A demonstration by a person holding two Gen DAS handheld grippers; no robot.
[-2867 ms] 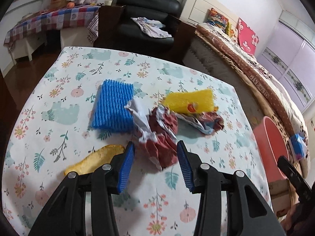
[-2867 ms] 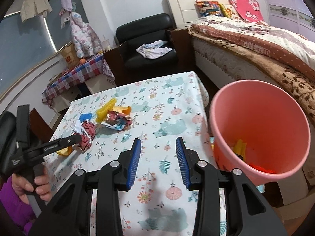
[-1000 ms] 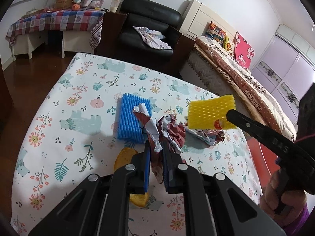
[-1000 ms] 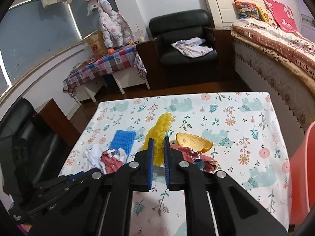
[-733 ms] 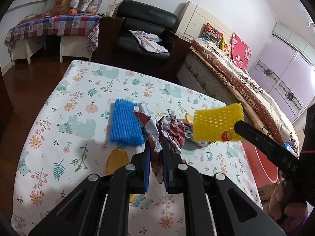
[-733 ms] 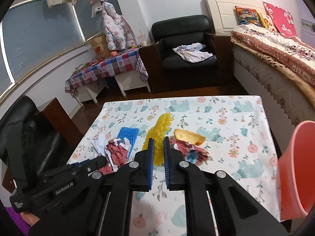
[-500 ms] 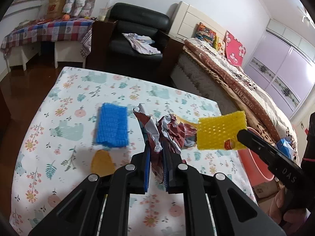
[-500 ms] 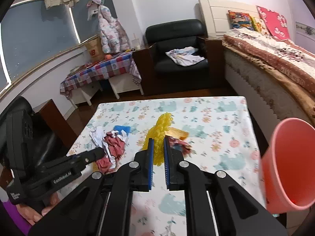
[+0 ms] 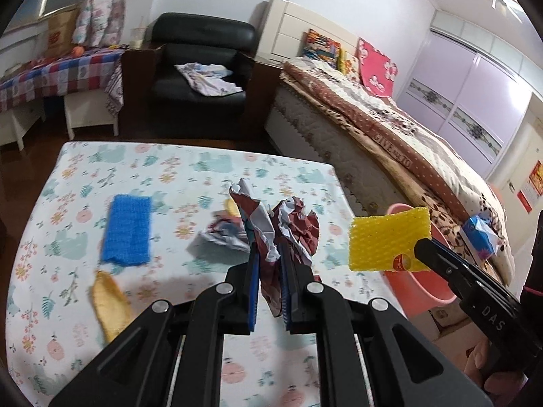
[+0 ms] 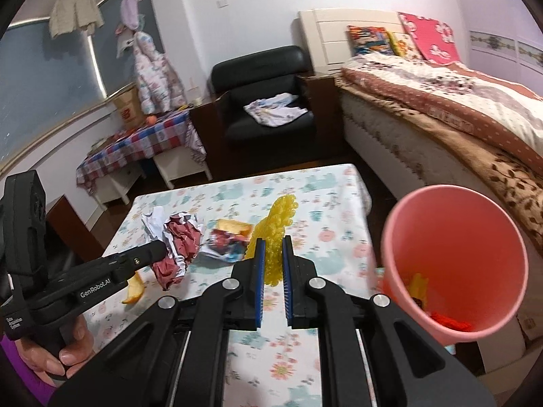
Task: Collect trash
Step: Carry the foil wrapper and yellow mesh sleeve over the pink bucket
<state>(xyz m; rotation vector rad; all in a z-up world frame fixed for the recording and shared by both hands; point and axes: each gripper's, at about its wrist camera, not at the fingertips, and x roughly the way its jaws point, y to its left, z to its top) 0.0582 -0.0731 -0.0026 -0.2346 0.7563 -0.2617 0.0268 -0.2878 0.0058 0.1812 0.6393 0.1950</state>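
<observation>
My left gripper (image 9: 268,254) is shut on a crumpled red-and-white paper (image 9: 295,224) and holds it above the floral table (image 9: 190,169). My right gripper (image 10: 273,242) is shut on a yellow foam net (image 10: 276,220), also off the table. In the left wrist view the yellow foam net (image 9: 387,242) hangs just in front of the pink bin (image 9: 420,291). The pink bin (image 10: 454,257) stands off the table's right edge, with some trash inside. In the right wrist view the left gripper (image 10: 161,247) holds the red paper (image 10: 180,240) to the left.
On the table lie a blue foam net (image 9: 127,230), a crumpled coloured wrapper (image 9: 220,237) and two yellow peels (image 9: 108,302) (image 10: 234,227). A bed (image 9: 407,156) runs along the right, a black armchair (image 9: 200,61) stands behind the table. A person's hand (image 10: 57,356) grips the left handle.
Both grippers lifted and swung right with their loads, away from the table's trash. The pink bin now looms closer in the right wrist view. Both jaws stayed shut.
</observation>
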